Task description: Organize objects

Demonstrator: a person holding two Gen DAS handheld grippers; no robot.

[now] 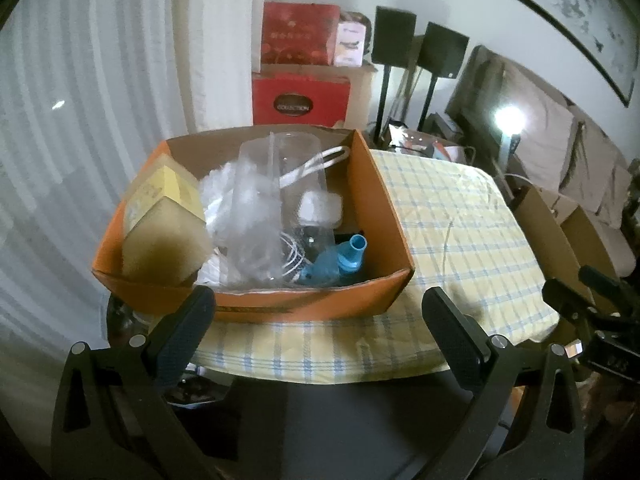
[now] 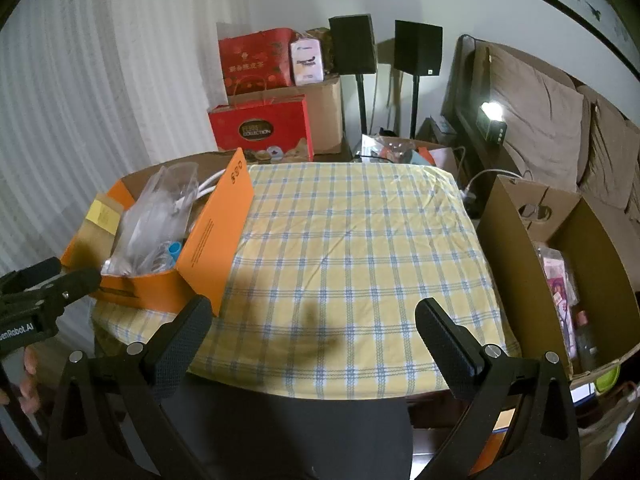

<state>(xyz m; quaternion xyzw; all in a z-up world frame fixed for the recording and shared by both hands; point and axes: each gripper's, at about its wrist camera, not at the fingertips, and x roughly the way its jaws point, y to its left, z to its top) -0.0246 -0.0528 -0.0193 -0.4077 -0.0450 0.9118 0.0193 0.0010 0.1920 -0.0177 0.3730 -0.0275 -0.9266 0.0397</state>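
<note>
An orange cardboard box (image 1: 384, 200) sits at the left end of the checked tablecloth (image 1: 460, 240). Inside it lie a yellow carton (image 1: 168, 216), crumpled clear plastic (image 1: 252, 208), a white cable (image 1: 316, 164) and a blue tube piece (image 1: 352, 256). My left gripper (image 1: 316, 312) is open just in front of the box's near wall, holding nothing. In the right wrist view the same orange box (image 2: 212, 236) is at the left, and my right gripper (image 2: 312, 324) stands open over the near edge of the tablecloth (image 2: 360, 248), empty. The left gripper (image 2: 44, 292) shows at the left edge.
A brown cardboard box (image 2: 520, 264) with packets inside stands right of the table. Behind are red gift bags (image 2: 260, 128), a carton, two black speakers on stands (image 2: 416, 48) and a sofa with cushions (image 2: 552, 120). White curtains hang at the left.
</note>
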